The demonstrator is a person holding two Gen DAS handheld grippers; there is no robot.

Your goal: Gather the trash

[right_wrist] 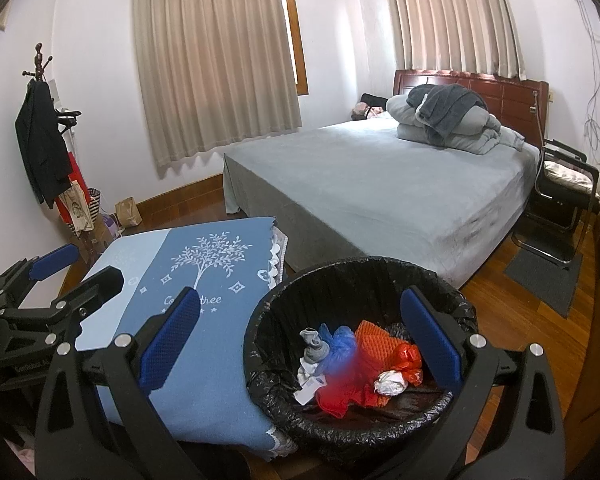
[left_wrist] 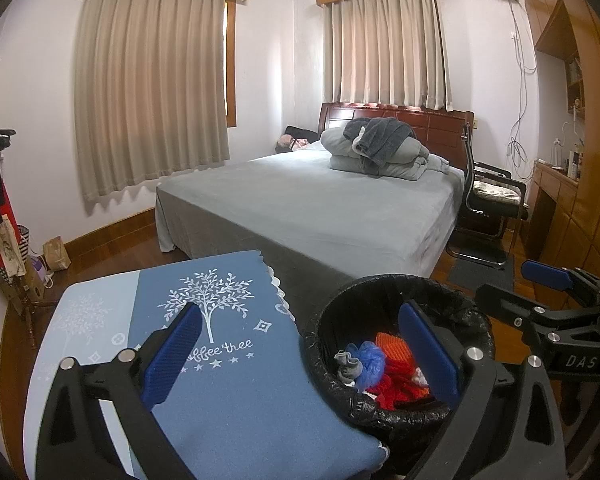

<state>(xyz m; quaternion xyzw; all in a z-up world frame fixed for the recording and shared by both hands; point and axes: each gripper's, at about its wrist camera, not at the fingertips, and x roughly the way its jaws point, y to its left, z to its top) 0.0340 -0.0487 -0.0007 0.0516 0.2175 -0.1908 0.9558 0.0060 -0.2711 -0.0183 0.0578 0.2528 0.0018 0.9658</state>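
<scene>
A round bin with a black liner [left_wrist: 476,312] [right_wrist: 284,288] stands on the floor beside a table under a blue tree-print cloth [left_wrist: 236,392] [right_wrist: 220,360]. Inside lie trash pieces: a grey sock [right_wrist: 314,346], blue plastic [right_wrist: 342,342], an orange foam net [right_wrist: 374,340], red plastic [right_wrist: 408,360] and white crumpled paper [right_wrist: 388,382]. My left gripper [left_wrist: 300,352] is open and empty, above the table's right edge and the bin. My right gripper [right_wrist: 300,336] is open and empty above the bin. Each gripper shows in the other's view.
A grey bed [right_wrist: 380,184] with folded bedding stands behind the bin. A black chair [right_wrist: 564,196] and a dark mat [right_wrist: 544,280] are at the right, a wooden cabinet [left_wrist: 580,184] beyond. A coat rack [right_wrist: 44,132] and bags stand at the left wall.
</scene>
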